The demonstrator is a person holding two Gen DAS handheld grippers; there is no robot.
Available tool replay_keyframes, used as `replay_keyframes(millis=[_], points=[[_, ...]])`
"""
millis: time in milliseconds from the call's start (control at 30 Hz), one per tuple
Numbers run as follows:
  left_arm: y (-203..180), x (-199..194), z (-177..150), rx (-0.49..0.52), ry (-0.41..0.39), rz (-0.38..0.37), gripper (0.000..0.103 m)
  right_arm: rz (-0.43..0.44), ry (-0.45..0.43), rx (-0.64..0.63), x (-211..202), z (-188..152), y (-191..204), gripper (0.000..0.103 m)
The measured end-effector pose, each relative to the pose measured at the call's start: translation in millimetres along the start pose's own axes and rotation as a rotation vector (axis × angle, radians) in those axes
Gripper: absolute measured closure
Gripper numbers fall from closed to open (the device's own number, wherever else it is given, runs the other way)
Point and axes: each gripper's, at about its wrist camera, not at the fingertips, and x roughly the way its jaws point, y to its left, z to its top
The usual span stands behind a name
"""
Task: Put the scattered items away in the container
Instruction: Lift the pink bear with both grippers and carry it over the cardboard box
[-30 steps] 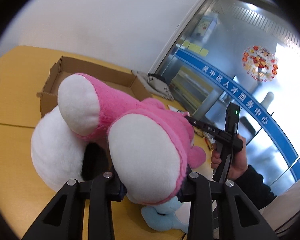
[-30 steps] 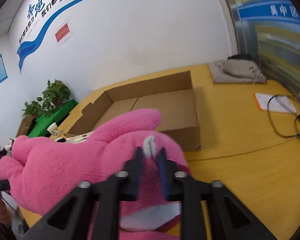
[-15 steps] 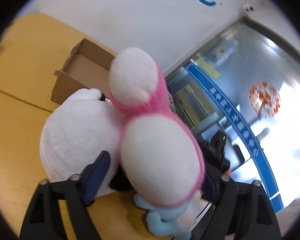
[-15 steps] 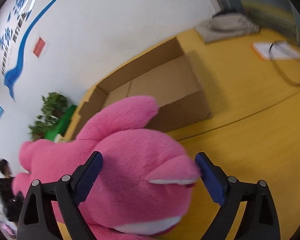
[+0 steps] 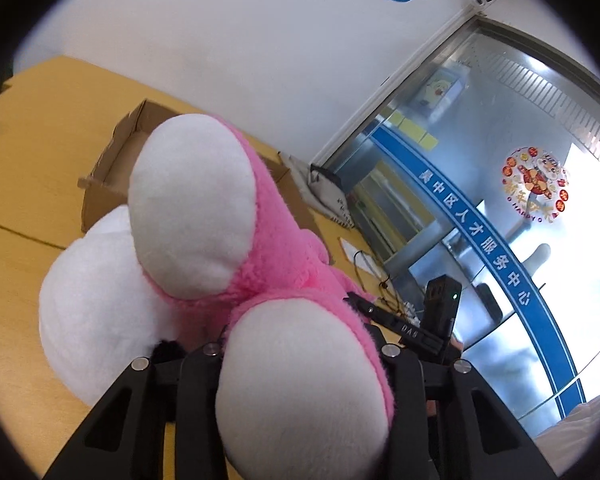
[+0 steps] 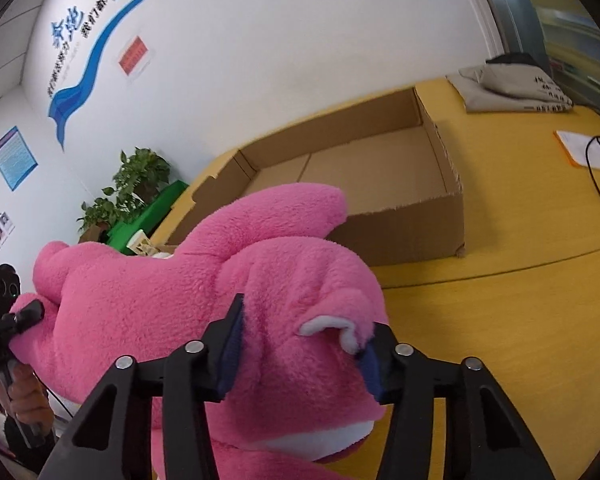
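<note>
A big pink plush toy point(image 5: 276, 256) with white foot pads fills the left wrist view; my left gripper point(image 5: 300, 364) is shut on one of its legs. In the right wrist view my right gripper point(image 6: 300, 340) is shut on the head end of the same plush toy point(image 6: 188, 292). The toy hangs between both grippers, just in front of the open cardboard box point(image 6: 440, 152), which looks empty and also shows in the left wrist view point(image 5: 112, 160). A white plush point(image 5: 96, 300) lies on the table beside the pink toy.
The yellow wooden table point(image 6: 520, 320) carries a folded grey bag point(image 6: 512, 88), a paper sheet with a black cable point(image 6: 588, 152) at right. A potted plant point(image 6: 136, 184) stands beyond the table's left end. A glass door point(image 5: 500, 200) is behind.
Both grippers opened half a second ago and have closed again on the pink toy. The toy has risen and tilted toward the box.
</note>
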Motion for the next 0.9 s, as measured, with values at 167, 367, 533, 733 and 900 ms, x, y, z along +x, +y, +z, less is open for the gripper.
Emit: replay_keyframes(millis=[167, 367, 533, 733, 900], points=[[-44.1, -5.7, 20.9, 0.104, -0.065, 0.025, 0.067, 0.038, -0.069, -0.051, -26.2, 10.4, 8.6, 0.054], [-79.6, 2.9, 70.0, 0.194, -0.11, 0.023, 0.067, 0.045, -0.182, -0.079, -55.2, 59.7, 11.1, 0.054], [-98.9, 5.9, 125.3, 0.283, -0.138, 0.021, 0.068, 0.03, -0.285, -0.109, -79.1, 112.4, 25.4, 0.055], [-96.9, 23.6, 196.2, 0.338, -0.131, 0.039, 0.067, -0.001, -0.384, -0.154, -84.7, 181.7, 51.7, 0.055], [-61.1, 64.8, 237.2, 0.308, -0.088, 0.048, 0.067, -0.06, -0.392, -0.166, -61.3, 227.6, 59.7, 0.055]])
